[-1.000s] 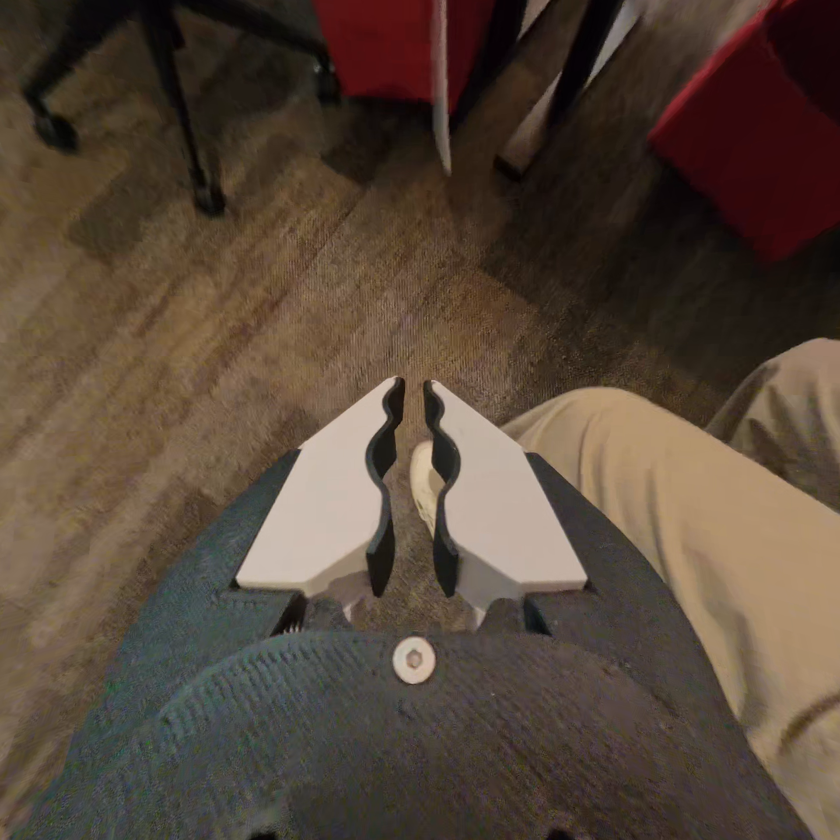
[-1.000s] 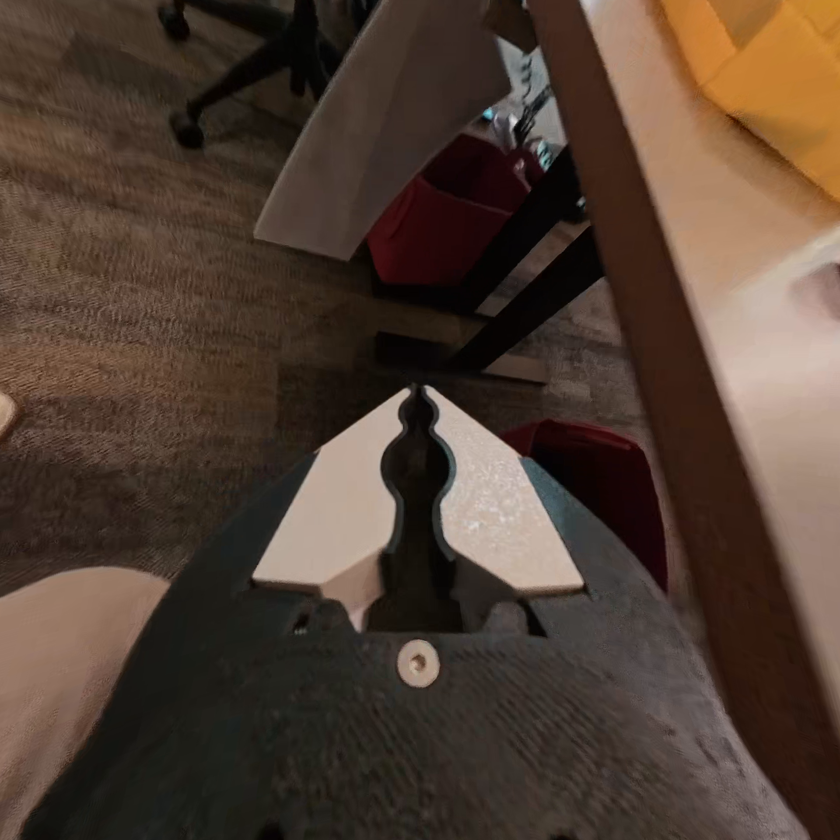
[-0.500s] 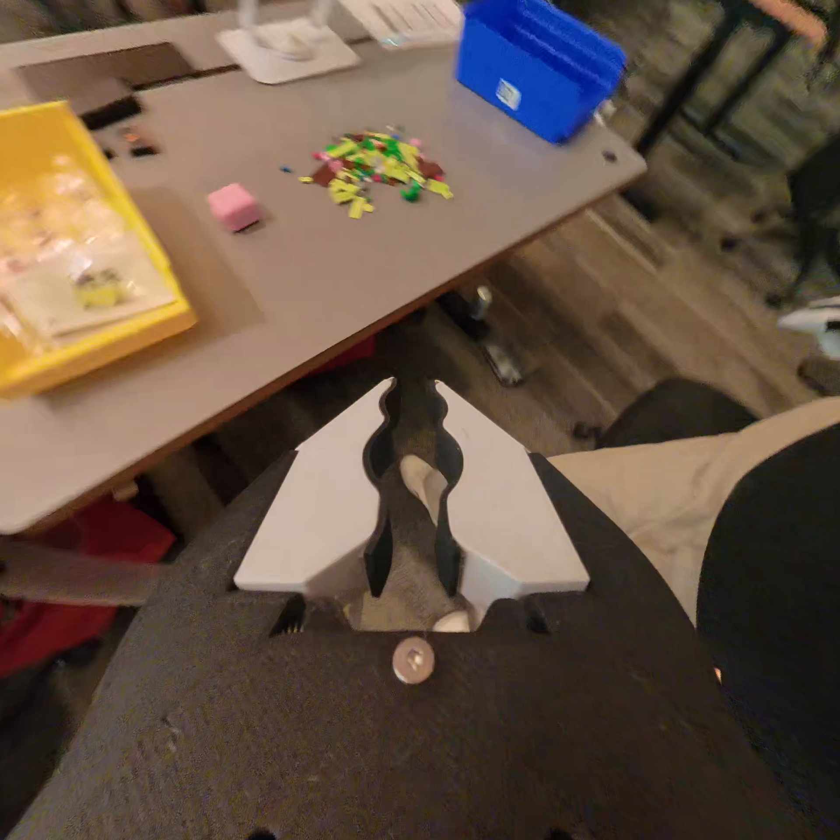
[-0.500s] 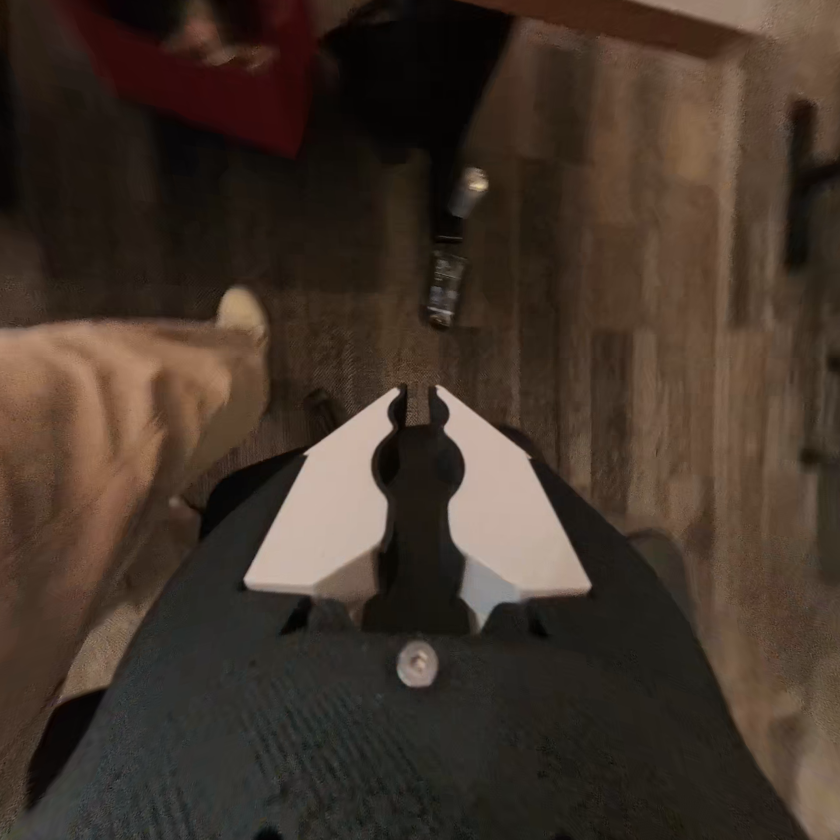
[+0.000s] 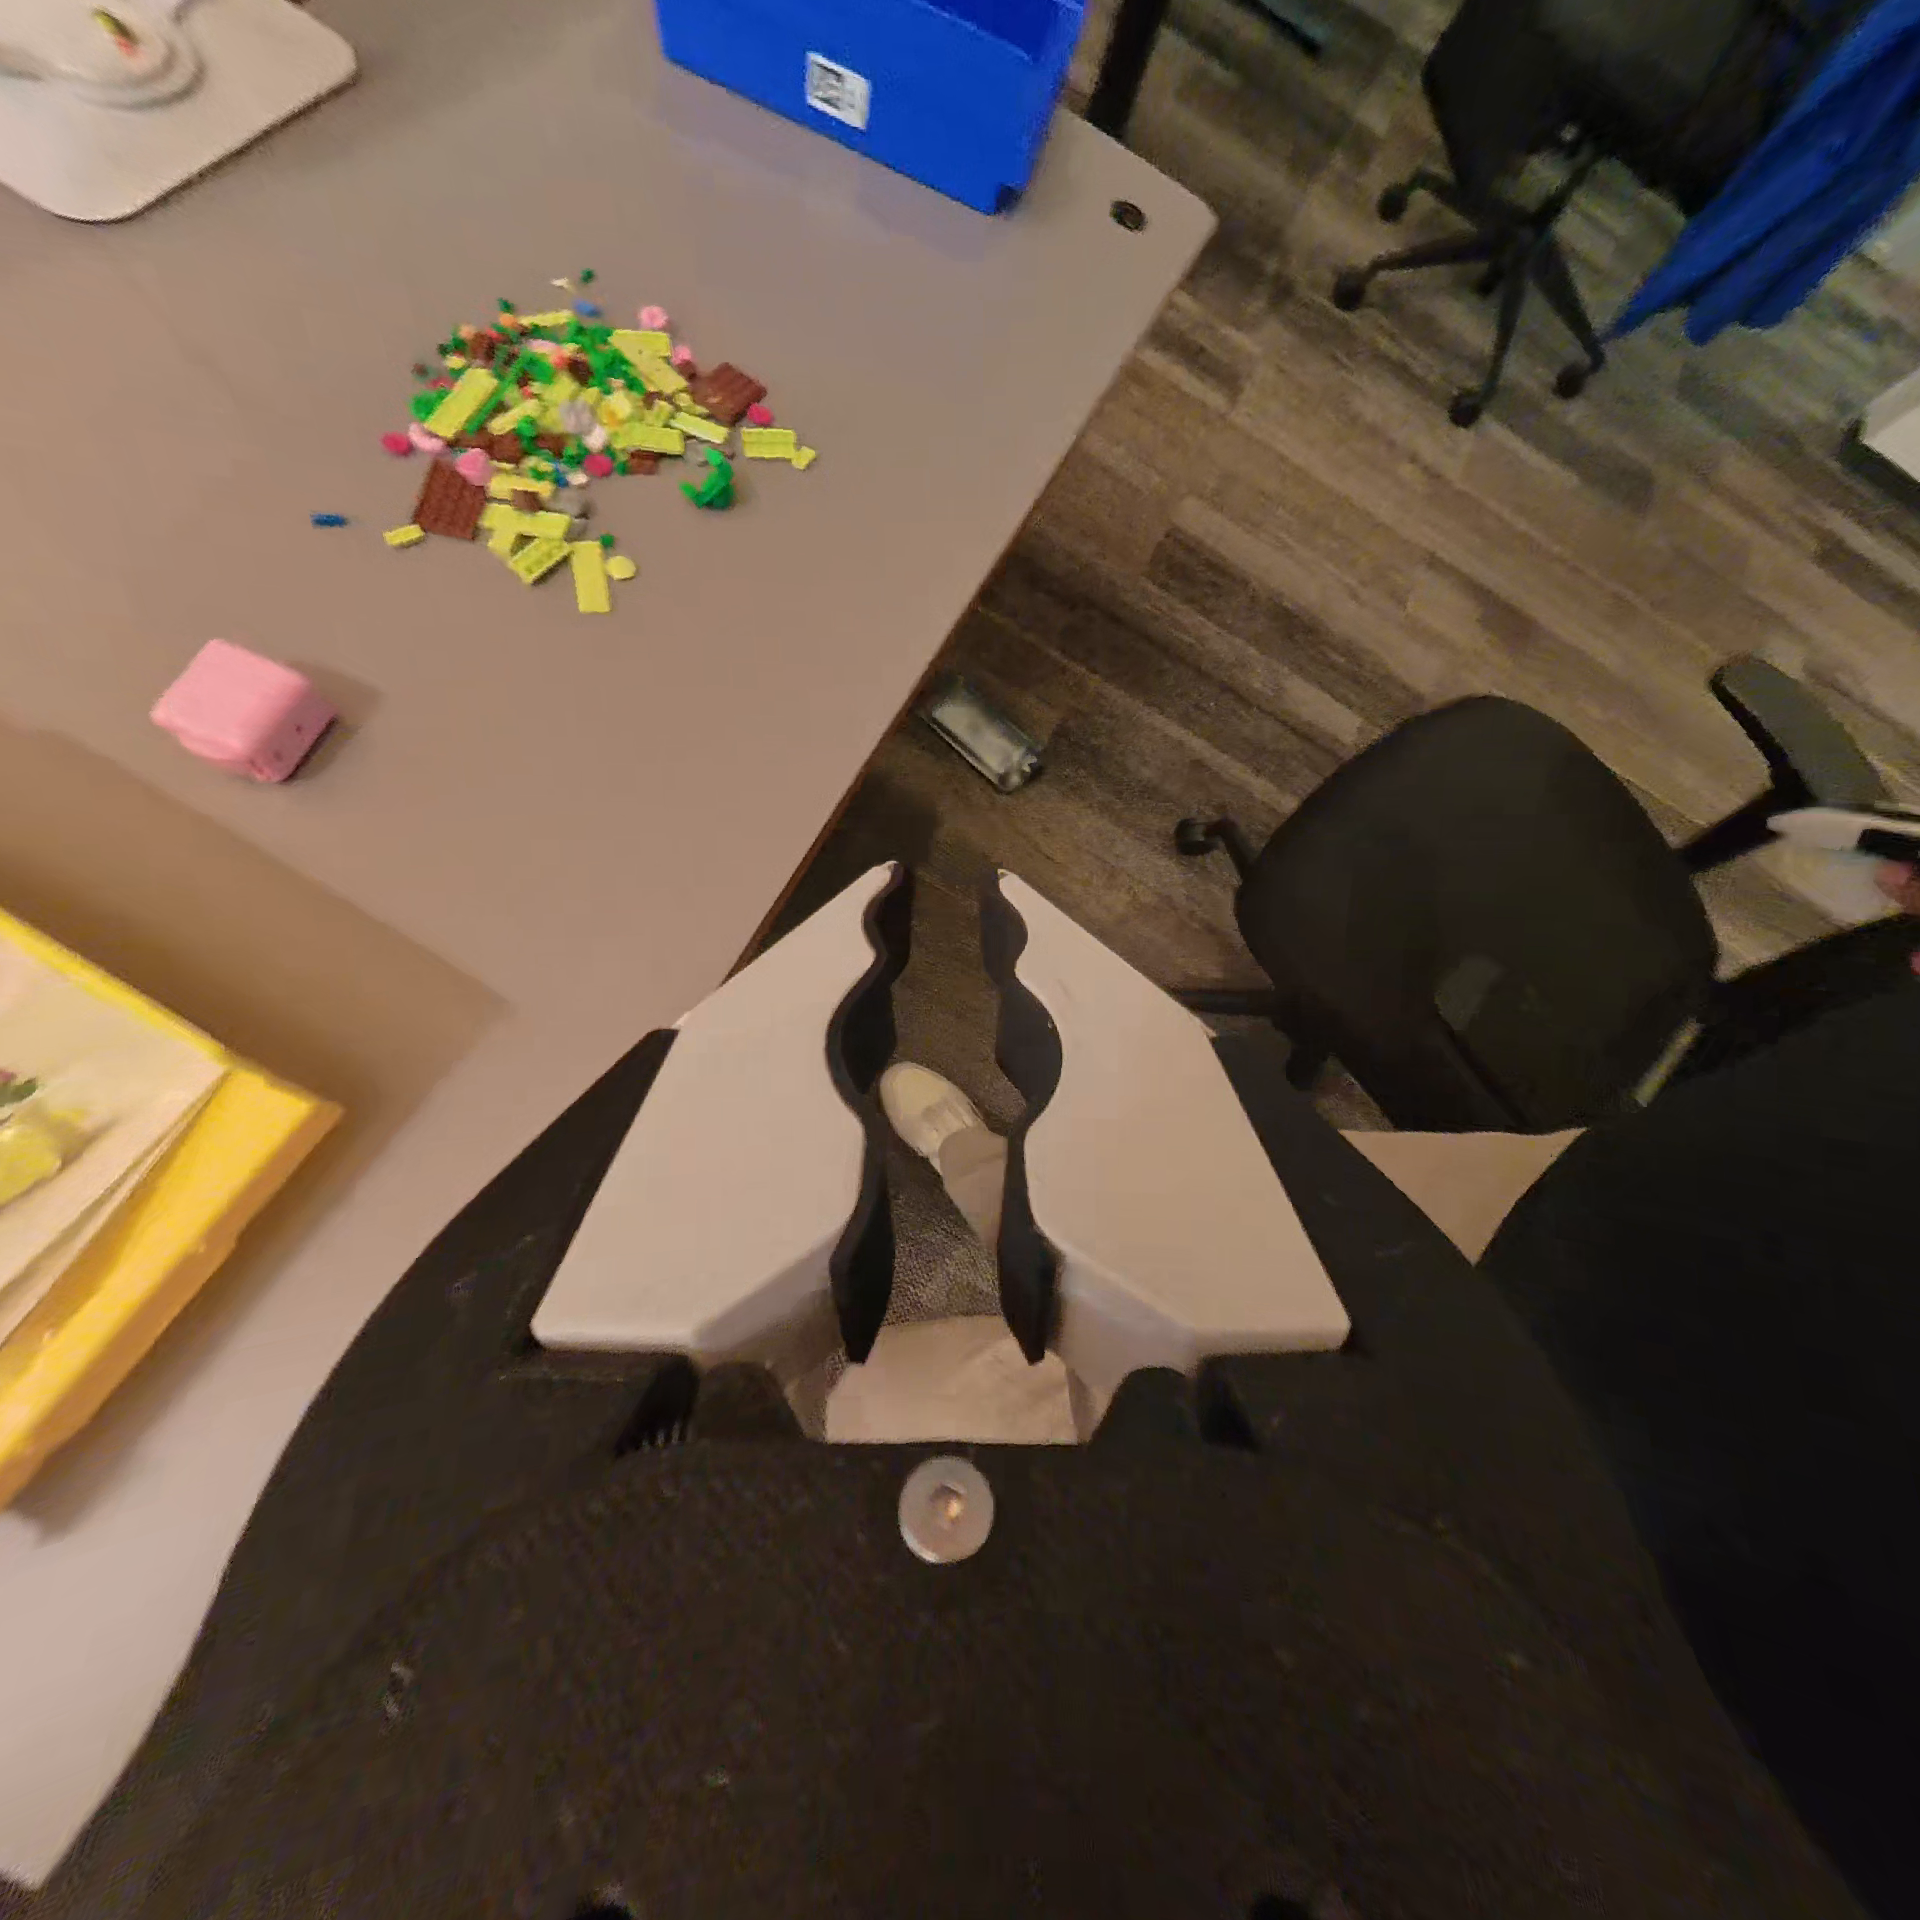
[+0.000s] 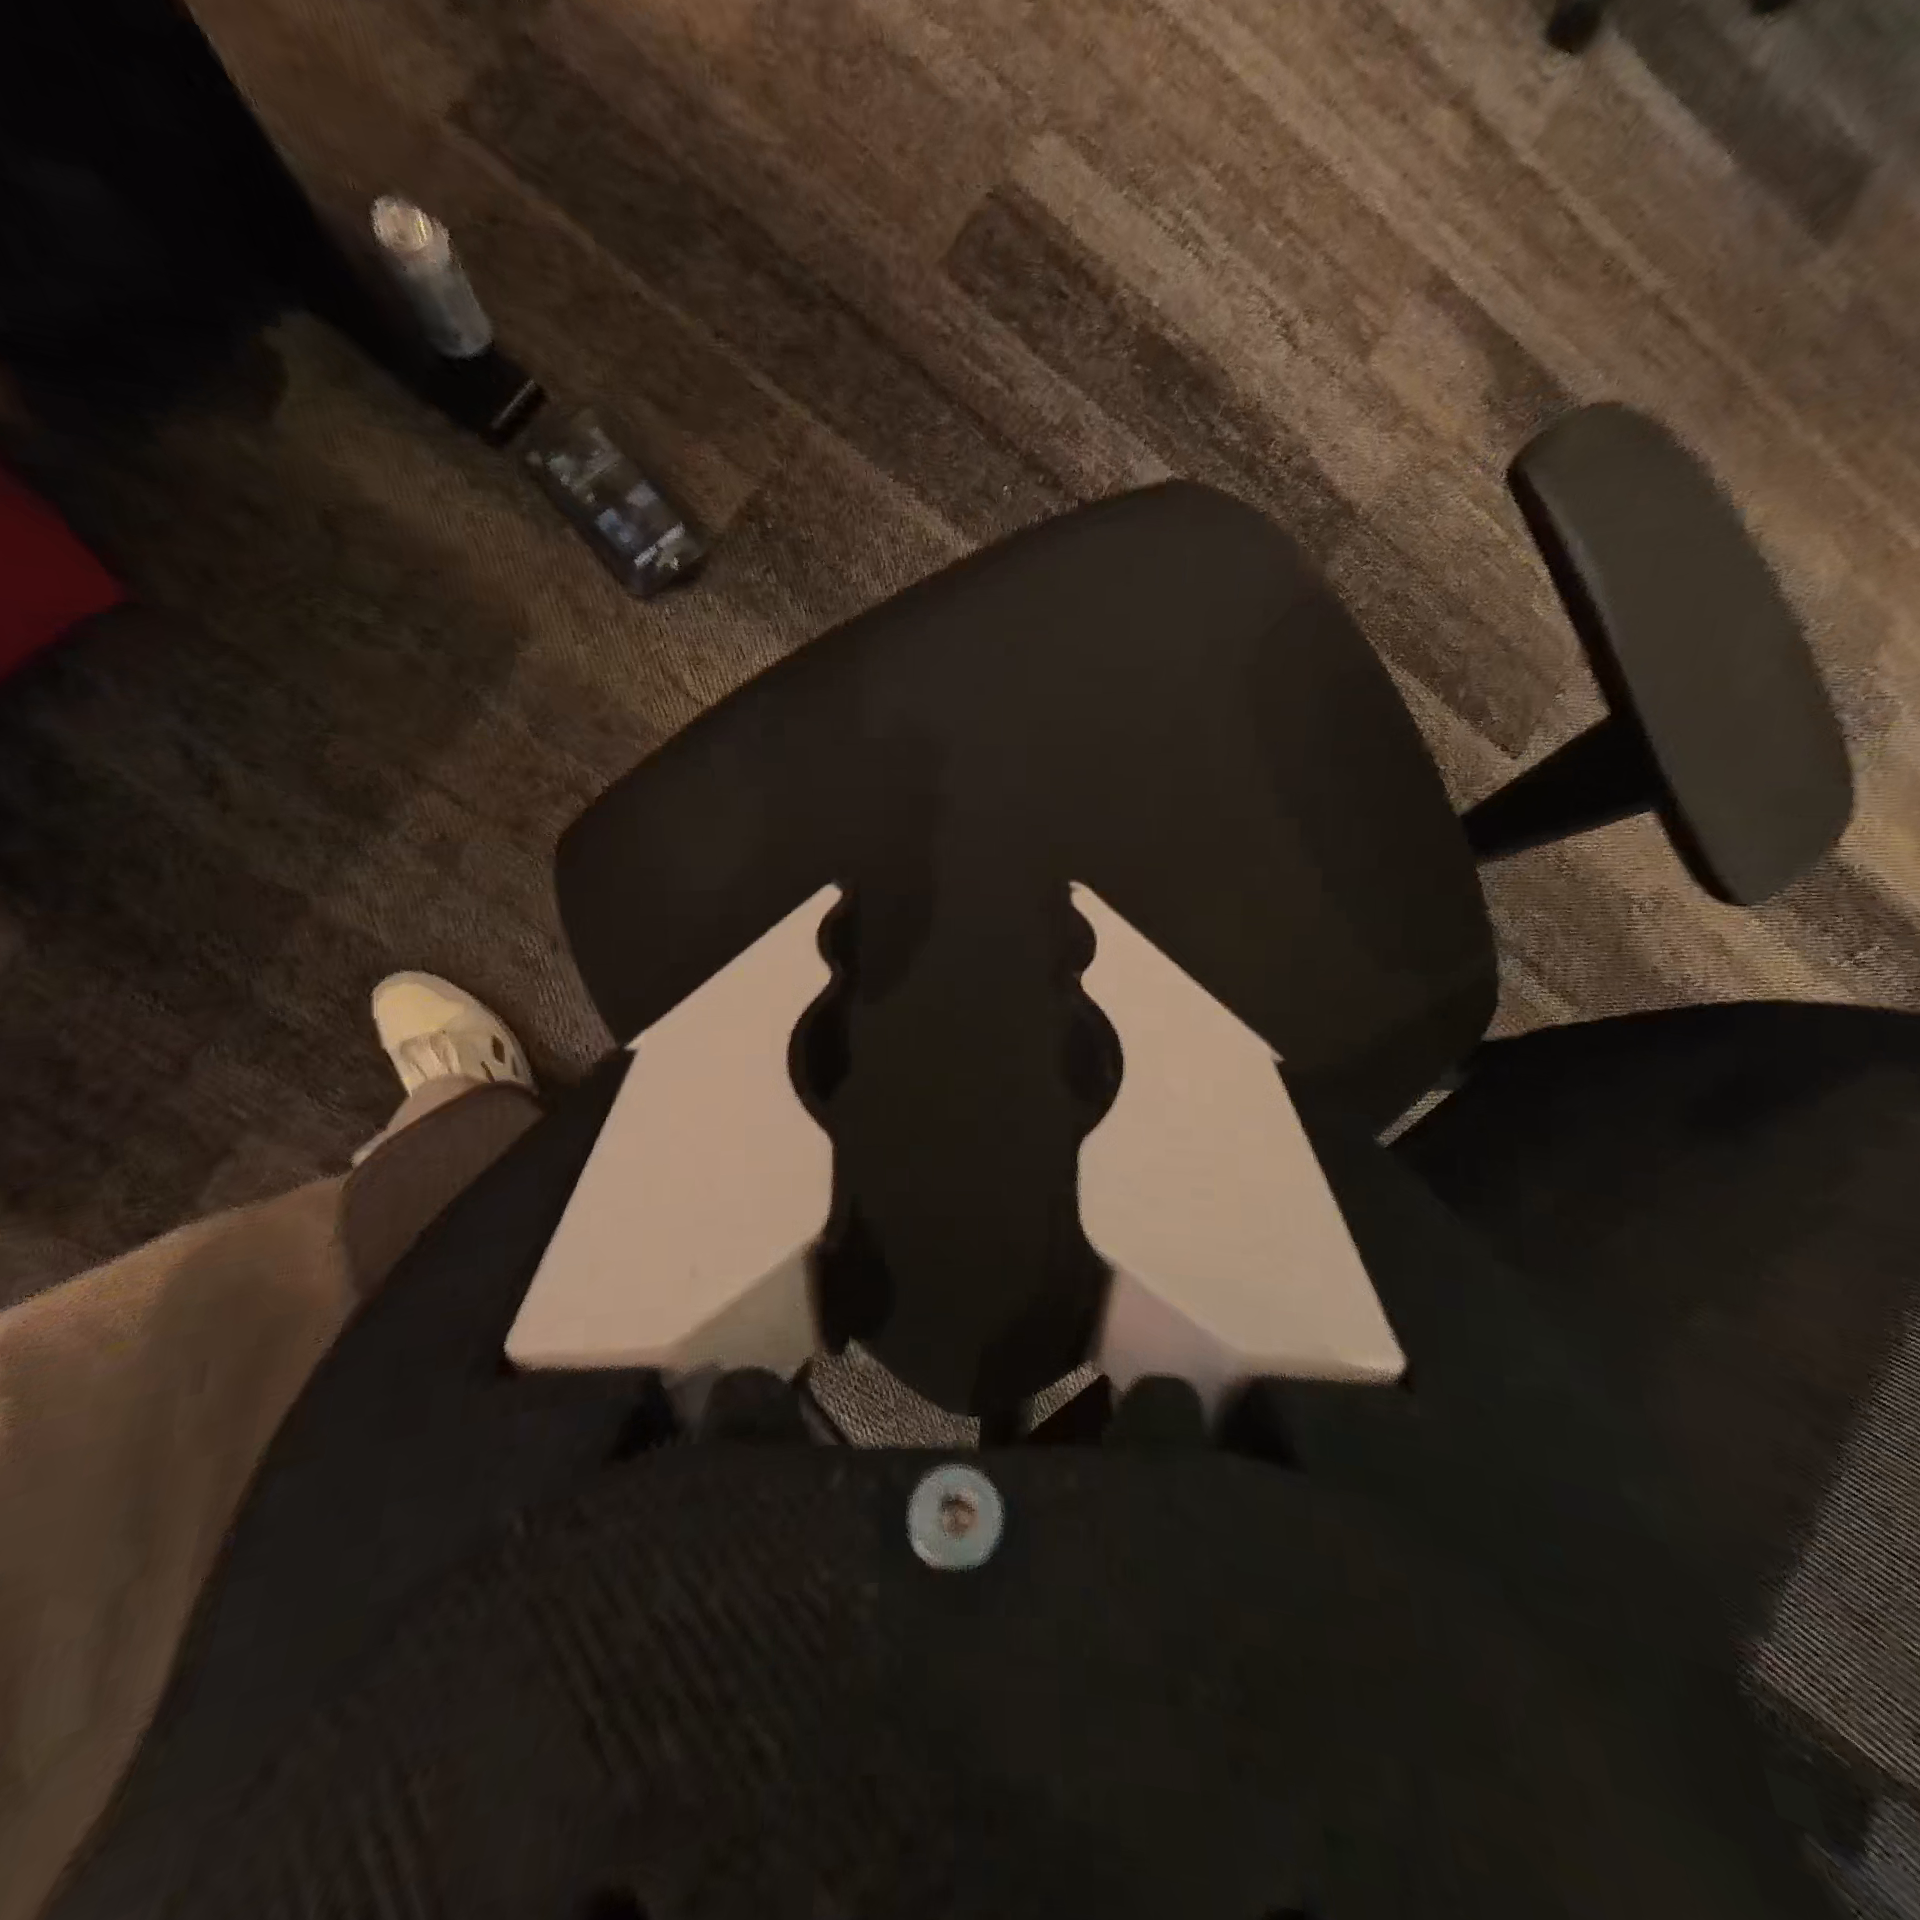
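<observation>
- Left wrist view: my left gripper is up in the air, off the near edge of the grey table, tilted down so I'm looking past the fingers at my own white shoe on the floor. Jaws sit a little apart with nothing in them.
- Honest worry here: the table edge is just beside my left finger, so if I swing in low I'd guess I clip it. Come in too fast and I could plough through the pile of toy bricks, which is well beyond the edge. The pink box sits nearer than the bricks, the blue bin at the far edge, the yellow tray at the near left.
- Right wrist view: my right gripper is spread wide and empty, hanging over a black office chair, pointing down at its seat, nowhere near the table.
- Frame's a bit blurry. The chair armrest is off to the right, and I reckon I could snag on that chair bringing this one round.
</observation>
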The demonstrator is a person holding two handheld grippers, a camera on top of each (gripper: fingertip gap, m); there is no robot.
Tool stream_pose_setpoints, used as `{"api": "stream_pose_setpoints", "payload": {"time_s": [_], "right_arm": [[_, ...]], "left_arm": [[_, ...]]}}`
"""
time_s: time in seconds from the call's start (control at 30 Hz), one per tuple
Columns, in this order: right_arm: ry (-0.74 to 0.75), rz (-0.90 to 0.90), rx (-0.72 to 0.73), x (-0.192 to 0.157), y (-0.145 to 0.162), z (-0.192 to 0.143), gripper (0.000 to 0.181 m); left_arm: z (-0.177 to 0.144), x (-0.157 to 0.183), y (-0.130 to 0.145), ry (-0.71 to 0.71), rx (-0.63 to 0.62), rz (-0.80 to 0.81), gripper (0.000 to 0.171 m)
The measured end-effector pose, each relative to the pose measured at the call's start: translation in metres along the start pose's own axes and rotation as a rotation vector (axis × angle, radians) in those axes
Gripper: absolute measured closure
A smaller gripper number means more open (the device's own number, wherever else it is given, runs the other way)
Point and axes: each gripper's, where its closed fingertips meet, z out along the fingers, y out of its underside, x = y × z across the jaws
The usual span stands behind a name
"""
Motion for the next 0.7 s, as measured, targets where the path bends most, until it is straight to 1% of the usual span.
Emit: {"api": "stream_pose_setpoints", "payload": {"time_s": [0.07, 0.13, 0.2, 0.27, 0.33, 0.43, 0.53, 0.6, 0.7], "right_arm": [[0.017, 0.011, 0.064, -0.001, -0.006, -0.031, 0.147], [0.048, 0.025, 0.135, -0.002, -0.007, -0.071, 0.148], [0.075, 0.065, 0.21, -0.006, 0.0, -0.121, 0.148], [0.089, 0.115, 0.278, -0.016, 0.019, -0.179, 0.15], [0.095, 0.122, 0.323, -0.032, 0.05, -0.237, 0.153], [0.118, 0.065, 0.317, -0.06, 0.116, -0.307, 0.156], [0.167, 0.095, 0.254, -0.08, 0.186, -0.361, 0.16], [0.177, 0.149, 0.231, -0.093, 0.225, -0.394, 0.16], [0.235, 0.239, 0.228, -0.098, 0.281, -0.437, 0.16]], "left_arm": [[0.004, 0.006, -0.007, 0.089, 0.001, 0.05, 0.16], [0.006, 0.011, -0.01, 0.172, 0.009, 0.136, 0.159], [0.003, 0.018, -0.003, 0.264, 0.004, 0.226, 0.158], [-0.007, 0.023, 0.007, 0.354, 0.009, 0.295, 0.158], [-0.024, 0.029, 0.023, 0.432, 0.015, 0.347, 0.158], [-0.054, 0.033, 0.054, 0.495, 0.013, 0.4, 0.158], [-0.087, 0.042, 0.084, 0.54, -0.012, 0.388, 0.159], [-0.105, 0.053, 0.099, 0.59, -0.029, 0.381, 0.159], [-0.116, 0.074, 0.116, 0.669, -0.05, 0.435, 0.159]]}}
